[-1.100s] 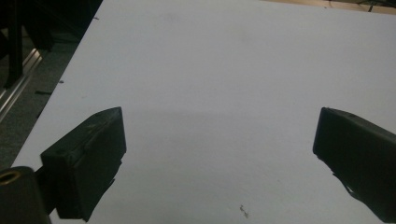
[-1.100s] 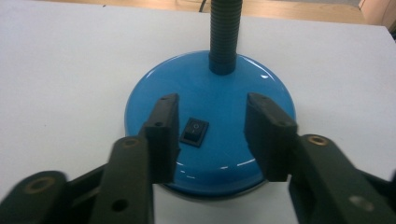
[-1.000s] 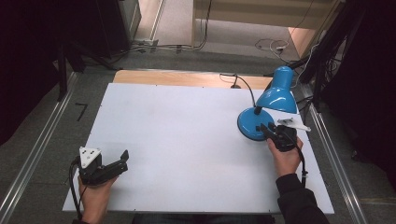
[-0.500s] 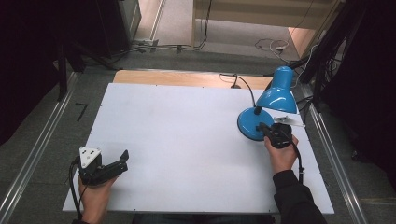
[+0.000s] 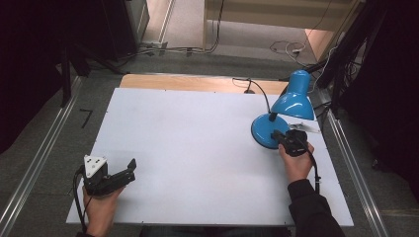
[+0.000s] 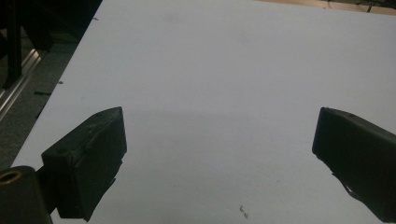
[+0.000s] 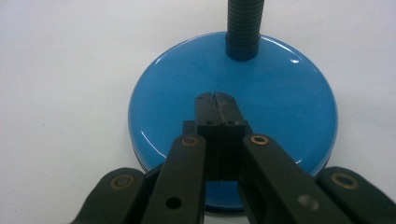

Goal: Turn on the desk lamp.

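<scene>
A blue desk lamp stands at the right of the white table [image 5: 197, 133], with a round base [image 5: 262, 129], a black flexible neck [image 7: 243, 28] and a shade [image 5: 294, 101] tipped downward. My right gripper [image 5: 275, 134] is shut, jaws pressed together with nothing between them. Its tips [image 7: 215, 98] lie over the near half of the base [image 7: 280, 93], beside a small black block [image 7: 188, 126] on the base. My left gripper [image 5: 129, 170] rests at the table's near left corner, and its jaws [image 6: 219, 154] stand wide open over bare white surface.
The lamp's black cable [image 5: 257, 86] runs back over a wooden strip [image 5: 197, 81] at the table's far edge. A white label [image 5: 304, 127] lies right of the base. Metal rails [image 5: 39, 163] flank the table, and loose cables lie on the floor behind.
The right gripper's jaws have come together and its tips have edged onto the lamp base. The left hand and the lamp have stayed put.
</scene>
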Motion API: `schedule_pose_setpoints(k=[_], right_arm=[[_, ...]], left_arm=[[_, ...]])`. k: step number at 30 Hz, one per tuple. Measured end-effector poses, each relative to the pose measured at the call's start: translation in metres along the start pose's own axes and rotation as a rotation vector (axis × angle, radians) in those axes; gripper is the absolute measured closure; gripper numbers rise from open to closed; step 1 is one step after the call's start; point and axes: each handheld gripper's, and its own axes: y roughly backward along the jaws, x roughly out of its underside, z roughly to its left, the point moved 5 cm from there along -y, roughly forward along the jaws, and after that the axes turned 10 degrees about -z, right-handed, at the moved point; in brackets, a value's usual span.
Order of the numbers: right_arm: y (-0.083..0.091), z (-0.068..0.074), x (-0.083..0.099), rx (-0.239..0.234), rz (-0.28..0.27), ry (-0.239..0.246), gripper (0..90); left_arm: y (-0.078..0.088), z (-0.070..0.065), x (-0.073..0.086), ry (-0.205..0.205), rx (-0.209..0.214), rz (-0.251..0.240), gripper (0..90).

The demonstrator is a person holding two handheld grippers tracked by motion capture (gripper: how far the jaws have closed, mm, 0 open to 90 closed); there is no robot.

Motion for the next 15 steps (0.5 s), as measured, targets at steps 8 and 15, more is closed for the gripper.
schedule_pose_setpoints(k=[8,15], right_arm=[[-0.0007,-0.0004,0.0002,0.002,0.001,0.002,87.4],[-0.0016,-0.0004,0.0009,0.002,0.006,0.008,87.4]], left_arm=[[-0.0001,-0.0002,0.0000,0.000,0.000,0.000,3.4],[-0.0004,-0.0004,0.0003,0.000,0.002,0.003,3.4]])
